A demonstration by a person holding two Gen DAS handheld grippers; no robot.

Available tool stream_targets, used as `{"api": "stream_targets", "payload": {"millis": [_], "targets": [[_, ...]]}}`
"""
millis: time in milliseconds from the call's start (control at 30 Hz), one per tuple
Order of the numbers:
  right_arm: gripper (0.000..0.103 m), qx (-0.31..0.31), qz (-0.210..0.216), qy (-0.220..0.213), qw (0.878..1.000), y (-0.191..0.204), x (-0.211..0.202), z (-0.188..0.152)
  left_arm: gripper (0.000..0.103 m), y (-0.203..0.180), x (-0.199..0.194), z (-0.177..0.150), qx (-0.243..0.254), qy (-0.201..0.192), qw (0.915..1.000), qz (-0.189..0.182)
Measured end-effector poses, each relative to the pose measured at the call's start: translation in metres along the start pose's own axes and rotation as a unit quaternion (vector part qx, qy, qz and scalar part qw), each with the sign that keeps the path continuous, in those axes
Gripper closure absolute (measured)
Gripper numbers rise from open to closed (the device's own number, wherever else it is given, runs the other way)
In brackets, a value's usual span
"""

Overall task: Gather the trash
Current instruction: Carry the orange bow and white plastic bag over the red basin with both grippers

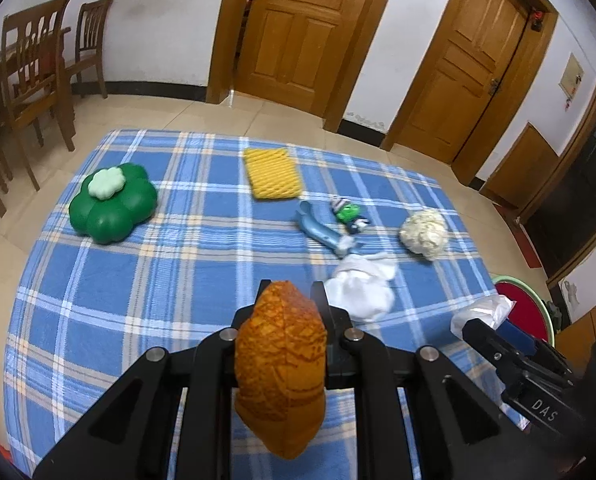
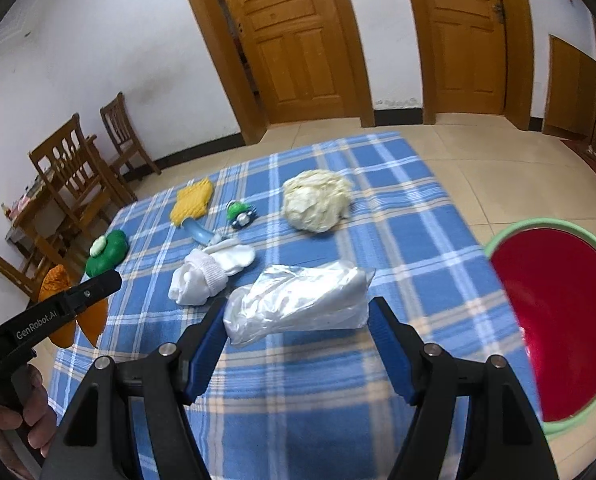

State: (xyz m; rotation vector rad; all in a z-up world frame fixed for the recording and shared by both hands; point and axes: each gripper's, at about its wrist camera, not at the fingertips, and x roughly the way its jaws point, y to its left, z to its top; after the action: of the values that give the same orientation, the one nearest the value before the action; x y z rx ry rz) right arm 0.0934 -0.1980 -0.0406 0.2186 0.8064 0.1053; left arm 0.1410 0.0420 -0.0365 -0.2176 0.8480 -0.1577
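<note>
My left gripper point(image 1: 289, 286) is shut on an orange dried peel point(image 1: 281, 364) and holds it above the blue plaid tablecloth point(image 1: 138, 280); the peel also shows in the right wrist view point(image 2: 64, 306). My right gripper point(image 2: 298, 306) is open, its blue-padded fingers point(image 2: 206, 344) on either side of a crumpled clear plastic bag point(image 2: 298, 302) lying on the cloth. A crumpled cream paper ball point(image 2: 316, 200) lies further back. A red basin with a green rim point(image 2: 566, 320) stands on the floor to the right of the table.
A white sock bundle point(image 2: 206, 276), a blue toy point(image 1: 322, 232), a small green toy figure point(image 1: 348, 214), a yellow sponge cloth point(image 1: 273, 174) and a green clover-shaped box point(image 1: 112, 208) lie on the cloth. Wooden chairs point(image 1: 34, 80) stand at left. Two wooden doors are behind.
</note>
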Motion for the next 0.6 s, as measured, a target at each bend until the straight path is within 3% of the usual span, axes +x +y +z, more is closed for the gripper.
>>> {"api": "stream_targets", "payload": {"millis": [600], "targets": [[0.031,0.065,-0.054,-0.059,0.995,-0.079,-0.073,-0.004,0.085,-0.09,-0.018,-0.007,0.073,-0.004,0.9963,-0.045]]}}
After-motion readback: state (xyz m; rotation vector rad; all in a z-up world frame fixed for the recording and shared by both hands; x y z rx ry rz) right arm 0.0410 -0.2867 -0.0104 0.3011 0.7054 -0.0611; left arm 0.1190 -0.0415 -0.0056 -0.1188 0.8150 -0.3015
